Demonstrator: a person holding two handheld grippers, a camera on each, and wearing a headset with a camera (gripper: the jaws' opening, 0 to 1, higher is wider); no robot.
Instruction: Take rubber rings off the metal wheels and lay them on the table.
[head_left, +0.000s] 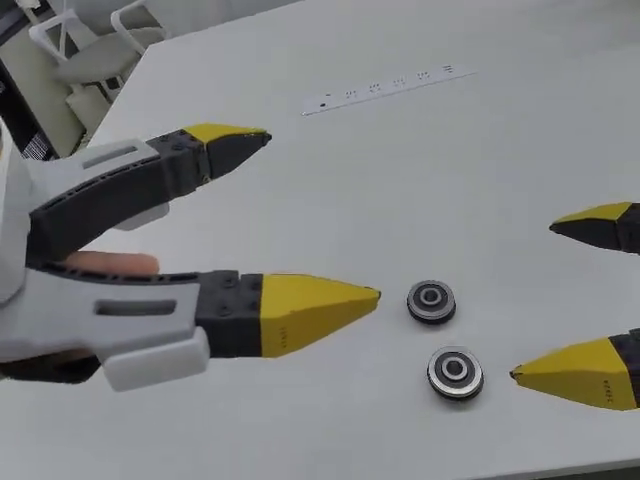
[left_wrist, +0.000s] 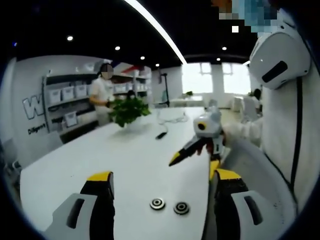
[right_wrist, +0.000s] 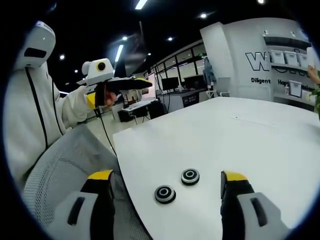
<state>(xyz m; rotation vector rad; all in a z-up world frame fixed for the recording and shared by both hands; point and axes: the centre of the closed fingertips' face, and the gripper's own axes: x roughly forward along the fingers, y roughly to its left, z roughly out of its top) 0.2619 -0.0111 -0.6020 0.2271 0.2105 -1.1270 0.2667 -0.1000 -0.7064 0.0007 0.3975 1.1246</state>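
Note:
Two small metal wheels, each with a black rubber ring round its rim, lie flat on the white table: the far wheel (head_left: 431, 302) and the near wheel (head_left: 455, 373). My left gripper (head_left: 310, 215) is open, held above the table to their left, with nothing in it. My right gripper (head_left: 535, 300) is open at the right edge, its yellow tips just right of the wheels. The left gripper view has both wheels (left_wrist: 157, 203) (left_wrist: 181, 208) low between its jaws. In the right gripper view the wheels (right_wrist: 165, 194) (right_wrist: 190, 176) lie ahead of the open jaws.
A white power strip (head_left: 390, 88) lies flat at the far side of the table. Chairs (head_left: 90, 50) stand past the far left corner. A potted plant (left_wrist: 129, 111) sits on the table's far end, with a person (left_wrist: 102, 95) by shelves behind it.

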